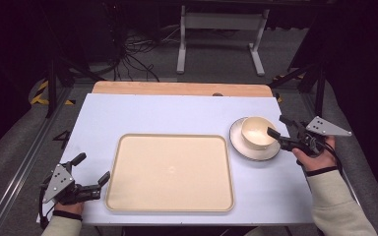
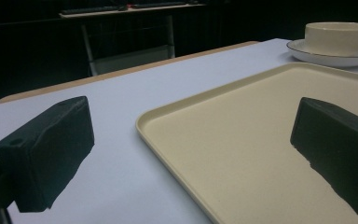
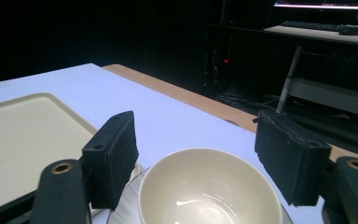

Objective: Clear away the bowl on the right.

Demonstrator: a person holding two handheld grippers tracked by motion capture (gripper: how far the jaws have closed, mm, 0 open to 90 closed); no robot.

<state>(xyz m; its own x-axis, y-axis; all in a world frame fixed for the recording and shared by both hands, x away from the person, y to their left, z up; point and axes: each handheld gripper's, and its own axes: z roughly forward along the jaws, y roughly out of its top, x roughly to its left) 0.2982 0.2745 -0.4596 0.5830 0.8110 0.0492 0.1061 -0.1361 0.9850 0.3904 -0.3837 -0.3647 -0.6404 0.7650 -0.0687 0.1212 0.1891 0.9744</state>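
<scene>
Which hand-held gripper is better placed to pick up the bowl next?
Right, probably: the right hand-held gripper is open beside the bowl on its plate; the left hand-held gripper sits across the tray.

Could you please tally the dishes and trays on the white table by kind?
Beige rectangular plastic tray: 1
Cream round ceramic bowl: 1
White round plate with dark rim, under the bowl: 1
Total: 3

High view: fixed overhead, facing 12 o'clock across the pale blue table (image 1: 128, 113). Left gripper view: low, close, facing the 2 o'clock corner. Right gripper view: close above the cream ceramic bowl (image 3: 209, 191). All share the beige plastic tray (image 1: 170, 172).
</scene>
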